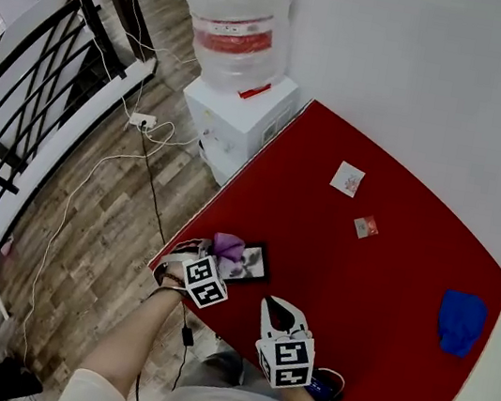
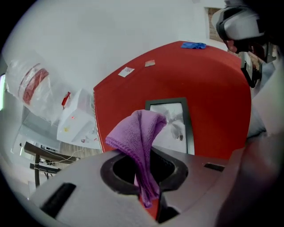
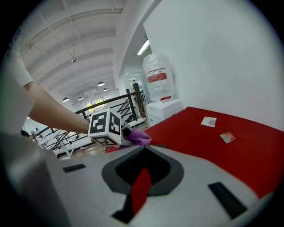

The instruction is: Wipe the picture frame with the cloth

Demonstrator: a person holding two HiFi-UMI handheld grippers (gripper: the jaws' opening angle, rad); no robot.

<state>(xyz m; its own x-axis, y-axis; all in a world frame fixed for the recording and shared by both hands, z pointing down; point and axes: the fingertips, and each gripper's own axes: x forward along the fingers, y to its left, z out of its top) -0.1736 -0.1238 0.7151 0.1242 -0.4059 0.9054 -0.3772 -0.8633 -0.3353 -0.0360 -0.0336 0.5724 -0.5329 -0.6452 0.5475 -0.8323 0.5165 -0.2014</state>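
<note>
A black picture frame (image 1: 252,264) lies flat near the left front corner of the red table (image 1: 381,274). My left gripper (image 1: 219,258) is shut on a purple cloth (image 1: 228,245), which hangs over the frame's left end. In the left gripper view the cloth (image 2: 141,142) stands up folded between the jaws, with the frame (image 2: 174,126) just beyond it. My right gripper (image 1: 277,306) hovers over the table's front edge to the frame's right, jaws closed on nothing. From the right gripper view (image 3: 141,188), the cloth (image 3: 138,137) shows beside the left gripper's marker cube (image 3: 104,127).
A blue cloth (image 1: 461,320) lies at the table's right end, and two small cards (image 1: 347,178) (image 1: 366,227) lie towards the back. A water dispenser (image 1: 236,116) stands off the table's left corner. Cables trail on the wood floor beside a black railing (image 1: 25,71).
</note>
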